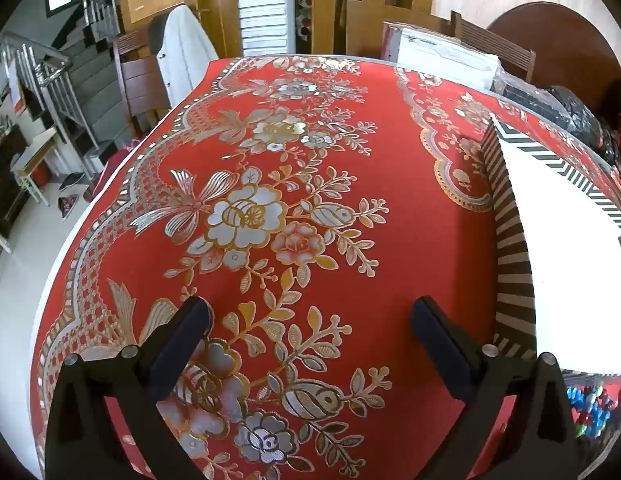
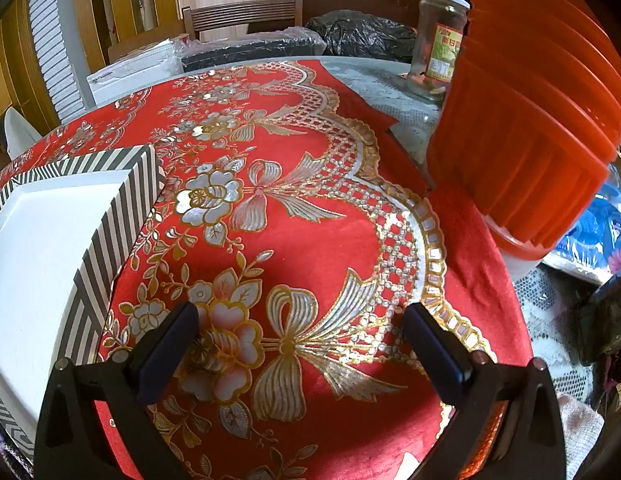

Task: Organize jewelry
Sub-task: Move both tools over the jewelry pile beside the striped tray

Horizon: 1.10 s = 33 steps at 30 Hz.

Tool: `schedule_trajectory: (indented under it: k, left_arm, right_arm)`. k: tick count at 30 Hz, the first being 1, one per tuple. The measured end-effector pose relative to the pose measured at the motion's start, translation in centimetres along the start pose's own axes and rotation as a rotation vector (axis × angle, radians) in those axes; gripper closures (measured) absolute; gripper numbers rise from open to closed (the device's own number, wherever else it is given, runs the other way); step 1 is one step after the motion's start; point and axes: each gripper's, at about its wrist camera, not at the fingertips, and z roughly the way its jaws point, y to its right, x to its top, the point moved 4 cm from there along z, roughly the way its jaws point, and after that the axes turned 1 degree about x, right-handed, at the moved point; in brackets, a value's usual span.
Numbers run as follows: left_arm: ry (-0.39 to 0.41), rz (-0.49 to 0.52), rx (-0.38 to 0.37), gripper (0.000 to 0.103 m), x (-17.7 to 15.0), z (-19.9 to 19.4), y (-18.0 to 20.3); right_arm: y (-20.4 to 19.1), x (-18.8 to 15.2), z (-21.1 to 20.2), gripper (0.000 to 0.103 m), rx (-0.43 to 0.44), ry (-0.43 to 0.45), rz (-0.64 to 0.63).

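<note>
While both claws, left (image 1: 310,334) and right (image 2: 300,340), hover released, colourful beads (image 1: 588,410), possibly jewelry, sit at the worktop's (image 1: 410,208) near edge beside the striped cardboard box (image 1: 510,240); a careless nudge could spill them.

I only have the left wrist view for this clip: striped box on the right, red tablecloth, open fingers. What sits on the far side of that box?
Observer: In the right wrist view, a stack of orange tubs stands past the edge of the red tablecloth, well apart from the striped box.
Operator: Anything else near the tubs?
Observer: A glass jar with a paper label stands upright just behind them, and it looks empty.
Operator: Is the right gripper holding anything?
Observer: No. The right gripper is open over the cloth, with nothing between its fingers.
Operator: Any jewelry there?
Observer: None that I can make out in that view.
</note>
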Motion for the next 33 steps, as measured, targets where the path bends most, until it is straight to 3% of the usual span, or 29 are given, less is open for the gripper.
schedule_trajectory:
  k: [5, 12, 15, 22, 26, 33]
  left_arm:
    - [-0.029, 0.001, -0.01, 0.016, -0.8, -0.9, -0.1]
    - [-0.088, -0.033, -0.054, 0.041, -2.9, -3.8, 0.9]
    - [-0.071, -0.063, -0.063, 0.041, -3.8, -6.2, 1.3]
    - [-0.025, -0.023, -0.073, 0.041, -6.0, -11.8, 4.3]
    - [-0.002, -0.013, -0.09, 0.041, -7.1, -14.5, 6.0]
    - [0.015, 0.035, -0.103, 0.044, -8.4, -17.3, 8.8]
  right_arm:
    - [0.0, 0.0, 0.0, 0.0, -0.002, -0.002, -0.001]
    - [-0.1, 0.0, 0.0, 0.0, -0.002, -0.002, -0.002]
    - [-0.1, 0.0, 0.0, 0.0, -0.003, -0.002, -0.002]
    - [0.1, -0.3, -0.3, 0.0, 0.024, -0.045, -0.037]
    - [0.7, -1.8, -2.3, 0.0, -0.032, -0.086, -0.032]
    - [-0.5, -4.9, -9.9, 0.0, 0.008, 0.019, -0.136]
